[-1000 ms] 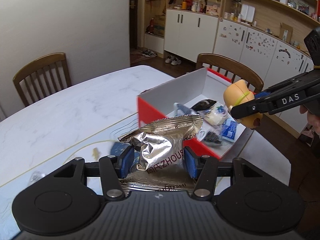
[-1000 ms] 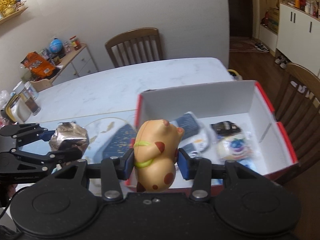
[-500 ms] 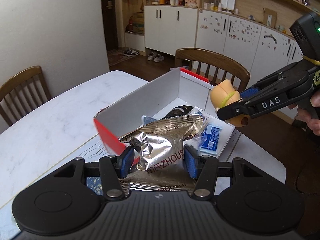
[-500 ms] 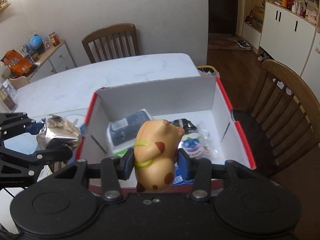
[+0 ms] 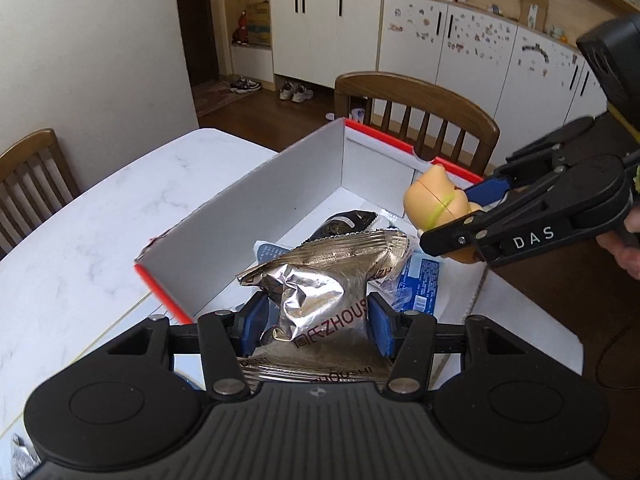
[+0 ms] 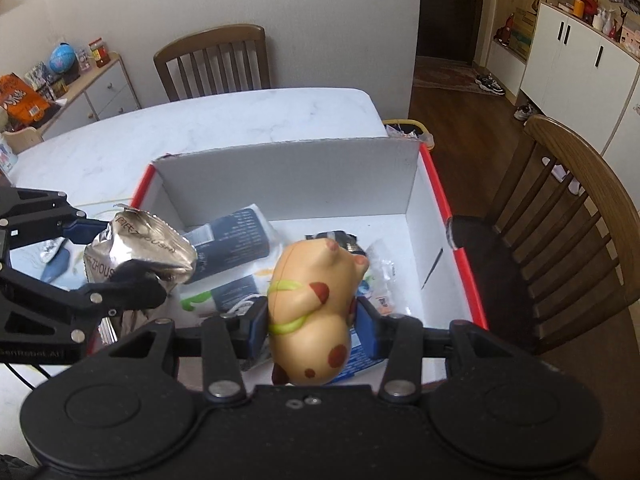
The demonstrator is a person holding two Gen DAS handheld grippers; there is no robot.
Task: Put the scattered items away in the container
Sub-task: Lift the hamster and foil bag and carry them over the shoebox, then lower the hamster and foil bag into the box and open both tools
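Left gripper [image 5: 314, 322] is clamped on a crumpled foil bag [image 5: 324, 280], held above the near-left corner of the box [image 5: 256, 200]; the box, white inside with red rims, sits on a marble table [image 5: 100, 216] and holds several packets [image 6: 232, 240]; right gripper [image 6: 312, 320] is clamped on a tan toy [image 6: 312, 304], held over the box's near edge.

"ZHOUS" on foil packet [image 5: 326, 280]; "DAS" on right hand-held gripper [image 5: 452, 236]
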